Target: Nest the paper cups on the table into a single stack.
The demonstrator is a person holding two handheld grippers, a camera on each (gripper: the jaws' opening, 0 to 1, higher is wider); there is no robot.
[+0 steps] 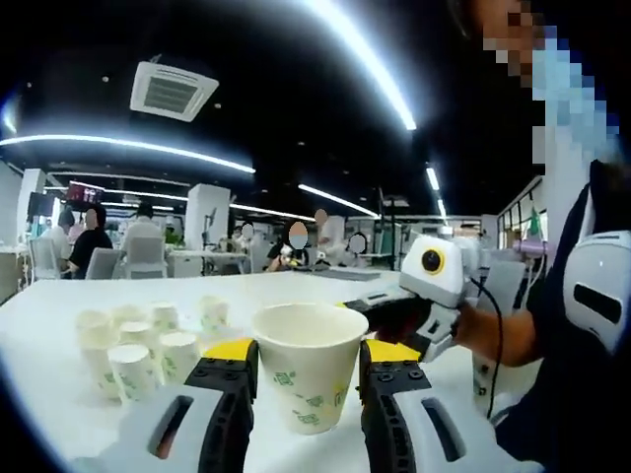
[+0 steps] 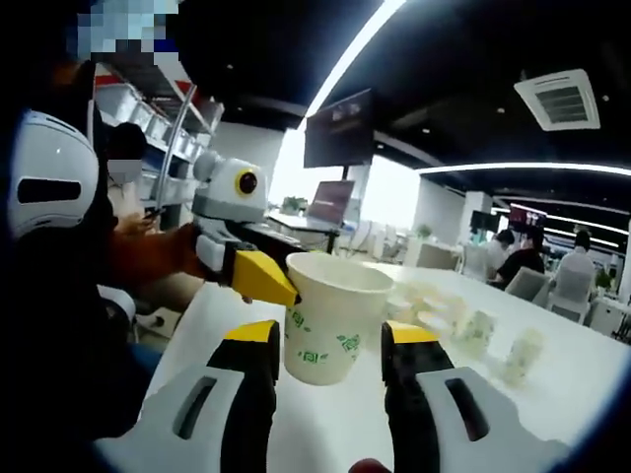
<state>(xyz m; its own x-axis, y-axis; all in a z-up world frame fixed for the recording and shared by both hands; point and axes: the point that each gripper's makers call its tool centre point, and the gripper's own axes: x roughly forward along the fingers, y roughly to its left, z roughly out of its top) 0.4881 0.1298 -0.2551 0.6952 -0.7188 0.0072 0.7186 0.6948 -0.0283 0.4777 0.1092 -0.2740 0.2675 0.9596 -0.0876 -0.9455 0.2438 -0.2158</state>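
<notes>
in the left gripper view, we see our left hand-held gripper (image 1: 304, 389) with its two jaws standing on each side of a paper cup (image 1: 310, 366). the cup is upright with its mouth up. the jaws look like they touch its sides, so we think this gripper is holding the cup, but we cannot be fully sure how tight. on the white counter (image 1: 39, 335), off to the left, stands a bunch of small cups (image 1: 138, 350), close together, mouths down. the right hand-held gripper (image 1: 389, 317) comes in from the right, just behind the held cup.

in the right gripper view, our right hand-held gripper (image 2: 328, 360) has its jaws set wide, one on each side of the same paper cup (image 2: 333, 317). here the jaws do not seem to press on it. the yellow tip of the left hand-held gripper (image 2: 264, 278) touches the cup's rim side. more small cups (image 2: 473, 330) sit farther along the counter (image 2: 582, 365).

to do this step well, we think we should keep the cup straight up and not squeeze hard, since paper bends easily. one gripper should hold it steady while the other goes for the next cup. we should line up the cups mouth to bottom, then slide slowly, so nothing tips the bunch over.
</notes>
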